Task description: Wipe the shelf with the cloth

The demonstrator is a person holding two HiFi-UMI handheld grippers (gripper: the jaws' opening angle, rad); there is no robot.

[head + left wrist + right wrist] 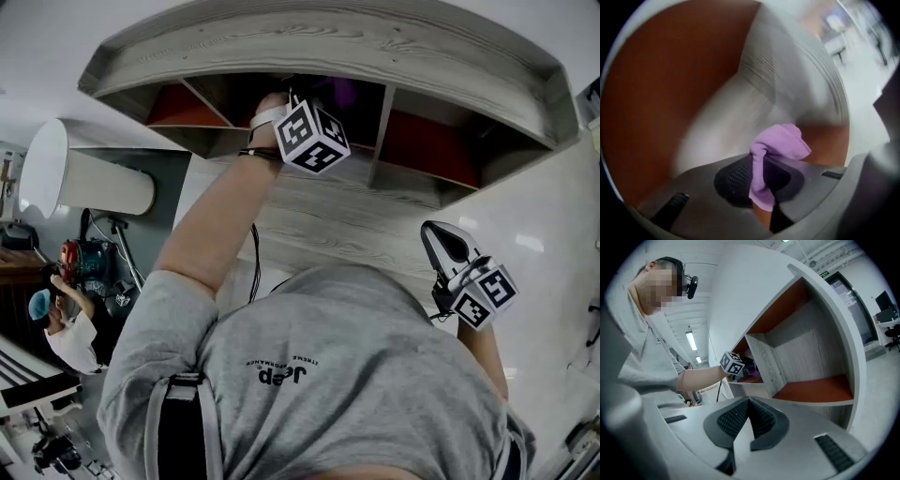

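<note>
Left hand-held gripper [298, 112] reaches into the grey wood-grain shelf [328, 42] in the head view; the left gripper view shows its jaws pinching a purple cloth [780, 143], probably soft and light, mid-fold, floppy end just ahead; the right gripper view shows the right hand-held gripper [749, 420] closed on nothing, shelf ahead.

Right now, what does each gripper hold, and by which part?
Left gripper pinches the cloth at a bunched fold, ends sticking out both sides. Right gripper holds nothing.
</note>
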